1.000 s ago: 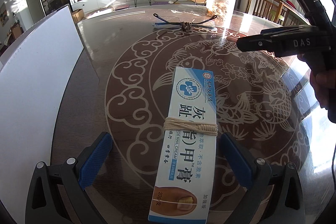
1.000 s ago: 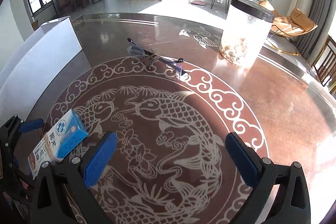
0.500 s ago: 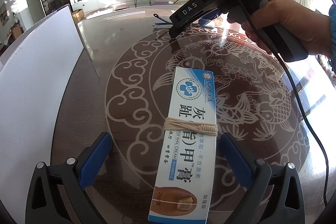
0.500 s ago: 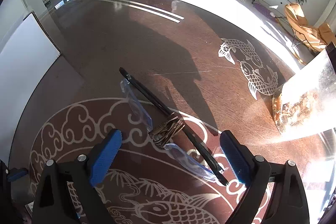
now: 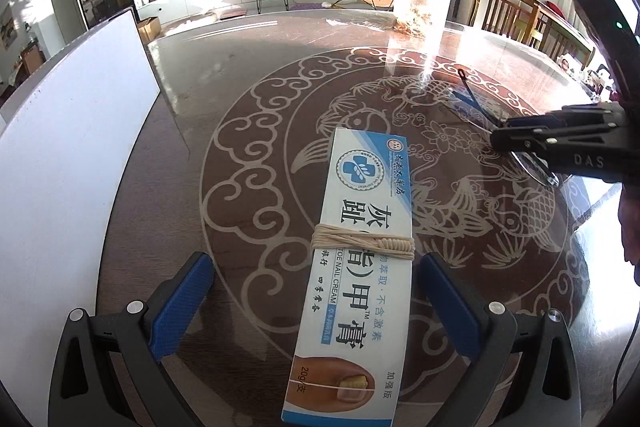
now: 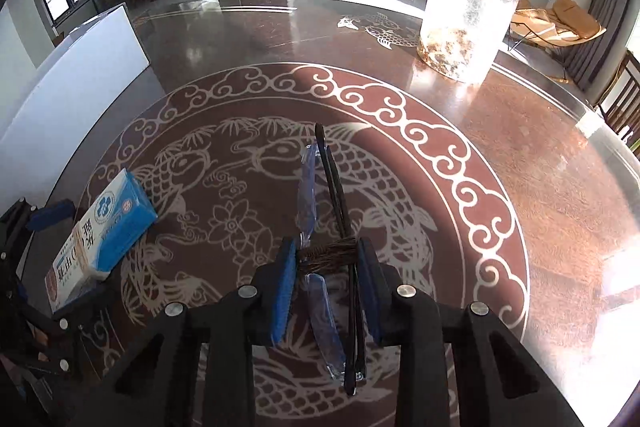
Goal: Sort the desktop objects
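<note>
Between my right gripper's [image 6: 327,273] blue pads [image 6: 282,291] sits the folded pair of glasses [image 6: 326,211], pinched at the dark cord binding [image 6: 328,258] wound round its middle; the jaws are closing on that wrap, temple arms and lenses sticking out ahead and behind. Off to the left lies the blue-and-white cream box [image 5: 360,259], tied with pale string [image 5: 362,247], lengthwise between my left gripper's [image 5: 314,301] jaws, which stand wide apart and clear of it. Both rest over the patterned table [image 6: 520,155]; a clear jar [image 6: 466,23] stands well beyond.
</note>
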